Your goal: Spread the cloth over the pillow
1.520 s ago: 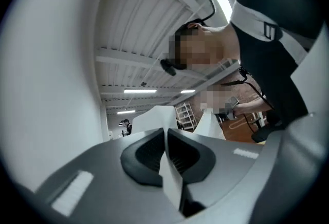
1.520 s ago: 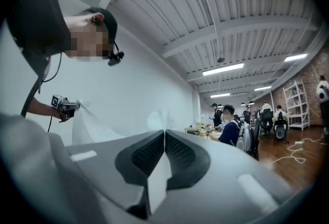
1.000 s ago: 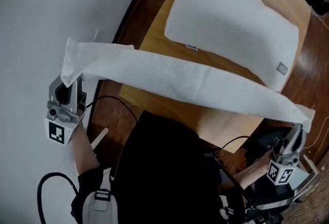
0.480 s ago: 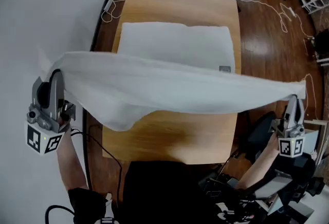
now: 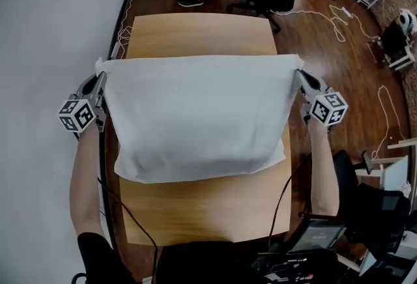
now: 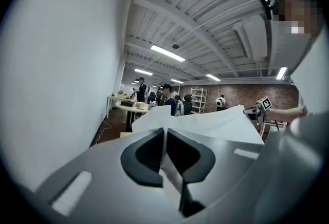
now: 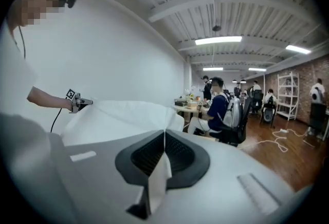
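A white cloth [image 5: 195, 116] is stretched flat and wide above the middle of a wooden table [image 5: 195, 32], seen from overhead. The left gripper [image 5: 100, 79] is clamped on the cloth's far left corner and the right gripper [image 5: 298, 74] on its far right corner, both just off the table's sides. In each gripper view the jaws are pressed together with a thin fold of cloth pinched between them. The near edge of the cloth hangs loose over the tabletop. The pillow cannot be seen beneath it.
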The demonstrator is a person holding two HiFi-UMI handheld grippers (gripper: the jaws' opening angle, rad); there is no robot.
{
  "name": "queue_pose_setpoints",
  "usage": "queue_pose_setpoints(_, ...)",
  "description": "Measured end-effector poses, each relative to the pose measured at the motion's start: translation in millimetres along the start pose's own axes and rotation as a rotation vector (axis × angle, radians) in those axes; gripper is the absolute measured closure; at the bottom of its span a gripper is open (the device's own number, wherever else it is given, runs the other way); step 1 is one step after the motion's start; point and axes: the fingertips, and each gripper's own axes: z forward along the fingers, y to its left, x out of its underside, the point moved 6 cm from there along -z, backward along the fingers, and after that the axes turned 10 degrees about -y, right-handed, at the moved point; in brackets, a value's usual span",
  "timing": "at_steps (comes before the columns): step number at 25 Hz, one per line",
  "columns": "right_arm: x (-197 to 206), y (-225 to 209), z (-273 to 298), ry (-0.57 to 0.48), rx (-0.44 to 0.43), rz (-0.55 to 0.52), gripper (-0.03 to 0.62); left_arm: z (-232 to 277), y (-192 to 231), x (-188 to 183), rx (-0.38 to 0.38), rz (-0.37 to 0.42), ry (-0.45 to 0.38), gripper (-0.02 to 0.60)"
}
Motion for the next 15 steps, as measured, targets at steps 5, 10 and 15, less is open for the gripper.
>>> queue_pose_setpoints(5, 73.8, -34.2, 90.5, 0.153, -0.002, 0.051, 0.586, 59.7, 42.1, 73.3, -0.098, -0.085, 0.143, 0.575)
queue_pose_setpoints(10, 120.9, -50.5, 126.5, 0.222, 0.007, 0.100, 0.586, 85.7, 55.6, 109.6, -0.141, -0.064, 0.236, 0.575)
queue_pose_setpoints(15, 187.7, -45.4, 136.0, 0.416, -0.015, 0.138, 0.585, 86.8, 47.2, 178.5, -0.162, -0.081, 0.405, 0.574)
